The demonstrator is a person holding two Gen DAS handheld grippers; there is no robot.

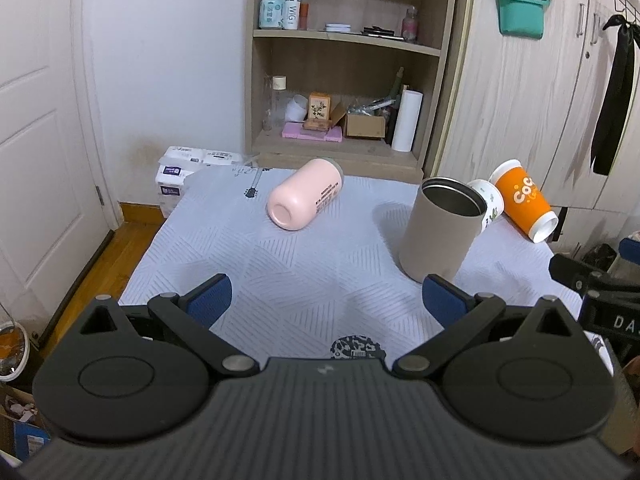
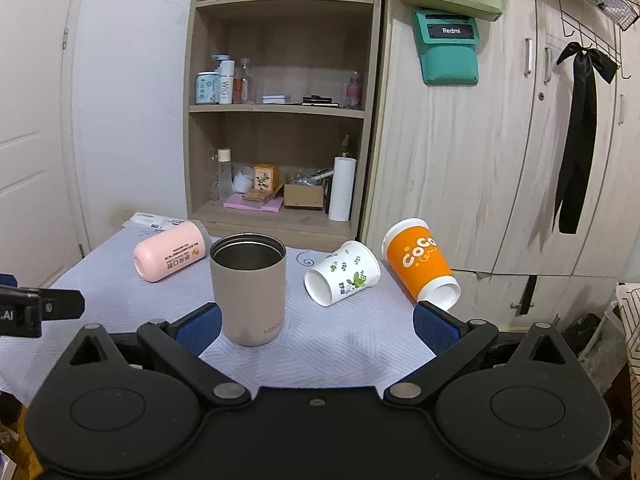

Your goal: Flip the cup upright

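Standing upright, the beige cup (image 2: 249, 288) sits just ahead of the right tool (image 2: 316, 326), its fingers spread wide and empty.

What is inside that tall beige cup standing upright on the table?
The beige cup shows only a bare, shiny metal lining near its open mouth; nothing sticks out. Its bottom is hidden by the near wall, so whether something small lies there cannot be seen.

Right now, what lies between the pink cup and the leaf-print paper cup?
The upright beige steel-lined tumbler stands between the pink cup and the leaf-print paper cup, both on their sides; the right wrist view shows it best.
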